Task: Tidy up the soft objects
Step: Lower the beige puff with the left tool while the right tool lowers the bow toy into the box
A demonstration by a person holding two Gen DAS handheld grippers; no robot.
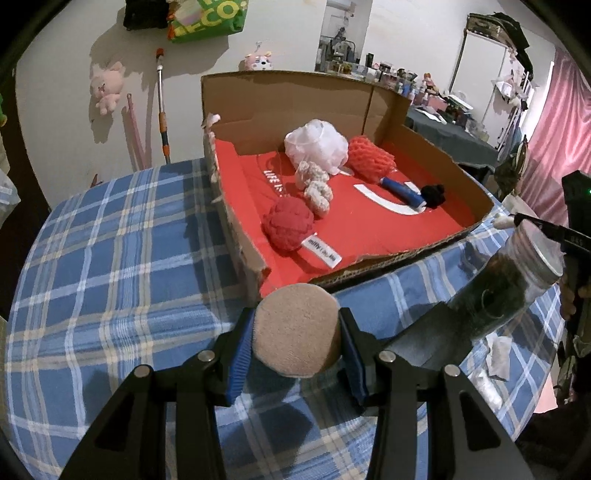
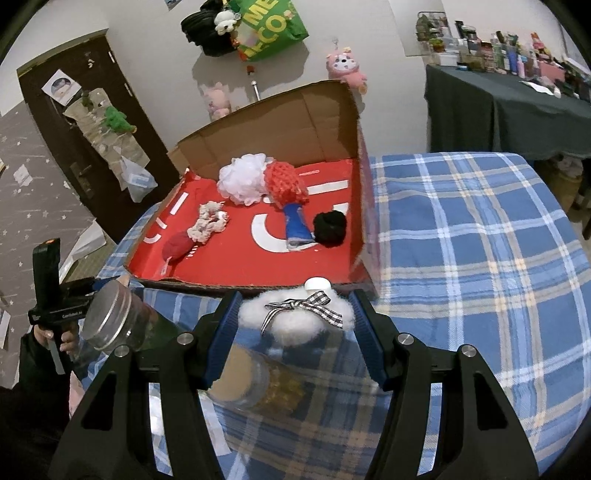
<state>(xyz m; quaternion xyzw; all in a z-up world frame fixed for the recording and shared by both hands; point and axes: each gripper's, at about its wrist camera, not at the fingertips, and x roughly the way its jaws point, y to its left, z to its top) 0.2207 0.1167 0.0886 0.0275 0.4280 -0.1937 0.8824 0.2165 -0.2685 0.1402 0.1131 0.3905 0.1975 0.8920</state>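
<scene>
1. Left gripper (image 1: 297,341): jaws clenched on a tan sponge (image 1: 297,328), held above the table just short of the near wall of the cardboard box (image 1: 376,271).
2. Right gripper (image 2: 295,325): jaws spread wide on either side of a white fluffy puff (image 2: 295,321) with a checked ribbon bow (image 2: 306,304); the blue pads appear not to press it, so it is judged unheld, resting on the table beside the box's near wall.
3. Box contents: white mesh pouf (image 1: 317,146), red net scrubber (image 1: 369,157) with a blue handle, cream scrunchies (image 1: 314,184), red knitted ball (image 1: 288,223), black scrunchie (image 1: 434,195).
4. Risk, left side: a glass jar (image 1: 506,291) with a metal lid lies tilted just right of the gripper; a sideways swing could knock it rolling across the table.
5. Risk, right side: a second jar (image 2: 255,380) lies directly beneath the gripper; lowering to grasp the puff may strike it.
6. Risk, release: letting the sponge go short of the torn wall would drop it outside.
7. Surface: blue plaid tablecloth (image 1: 110,258), rounded table edge.
8. Room: white wall with hung plush toys (image 1: 107,86), green bag (image 2: 273,29), dark door (image 2: 74,147), cluttered side table, pink curtain (image 1: 554,129).
</scene>
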